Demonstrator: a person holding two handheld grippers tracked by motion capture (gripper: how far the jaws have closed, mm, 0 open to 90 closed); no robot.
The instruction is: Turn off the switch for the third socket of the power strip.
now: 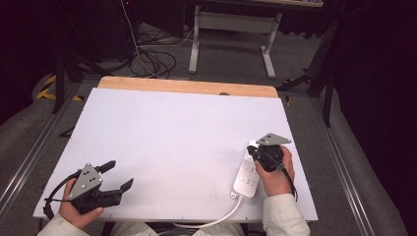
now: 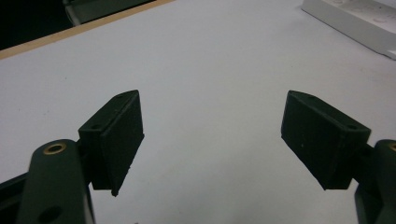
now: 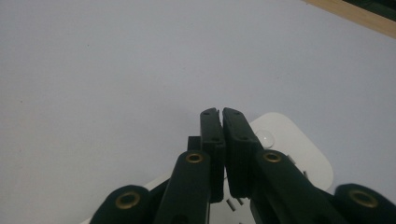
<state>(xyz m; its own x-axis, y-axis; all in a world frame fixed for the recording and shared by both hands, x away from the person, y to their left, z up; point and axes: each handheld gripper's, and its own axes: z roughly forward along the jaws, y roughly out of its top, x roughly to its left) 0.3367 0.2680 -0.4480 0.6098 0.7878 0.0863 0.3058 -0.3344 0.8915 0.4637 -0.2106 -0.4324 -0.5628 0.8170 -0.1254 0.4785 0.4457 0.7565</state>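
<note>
The right gripper [image 1: 256, 149], jaws together, is hovering over the far end of the power strip [image 1: 247, 175] lying near the table's [image 1: 172, 132] right edge, while the left gripper [image 1: 118, 176] is resting with jaws apart near the front left corner.

One white power strip [image 1: 247, 173] with one white cable [image 1: 216, 220] lies on one white table [image 1: 162, 132] — and two black grippers, left [image 1: 117, 175] and right [image 1: 253, 151].

A lab or workshop is showing here: a white board [image 1: 162, 142] is lying mid-frame, loose cables [image 1: 152, 59] and a metal bench frame [image 1: 231, 34] are sitting on grey carpet at the top.
</note>
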